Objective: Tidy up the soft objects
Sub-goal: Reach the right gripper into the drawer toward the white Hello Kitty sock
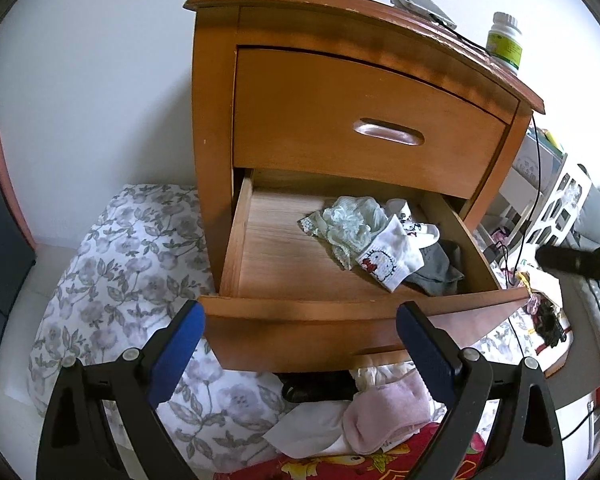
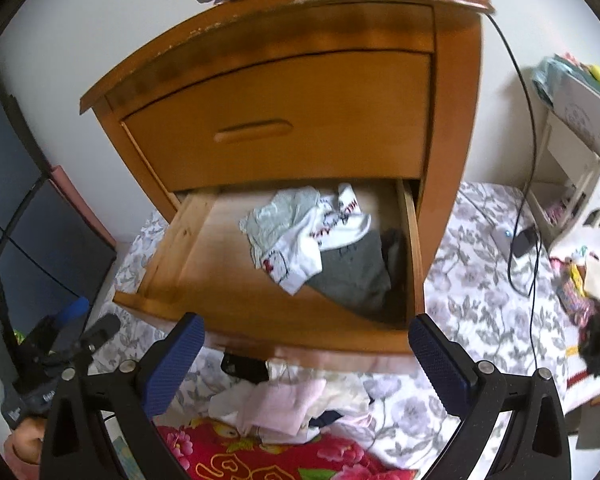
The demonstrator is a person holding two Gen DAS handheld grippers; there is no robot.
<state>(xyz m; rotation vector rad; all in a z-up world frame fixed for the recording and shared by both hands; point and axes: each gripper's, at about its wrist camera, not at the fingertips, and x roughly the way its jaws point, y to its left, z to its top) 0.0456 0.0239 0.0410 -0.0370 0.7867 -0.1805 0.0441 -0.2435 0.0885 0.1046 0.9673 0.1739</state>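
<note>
Both wrist views face the open drawer (image 1: 340, 264) closely.

Your grippers have blue pads (image 1: 176, 350) on black arms. The nightstand (image 1: 352, 108) is orange-brown wood. In its open drawer (image 1: 284, 252), near the right side, you can see a pale green lacy cloth (image 1: 348, 220), a white sock (image 1: 392, 256) with a red and black cat picture, and a dark grey cloth (image 1: 436, 268). Below the drawer's front edge lie a pink sock (image 1: 384, 412) and a red blanket (image 2: 260, 456) with yellow shapes. The bedsheet (image 1: 112, 280) is white with grey flowers.
</note>
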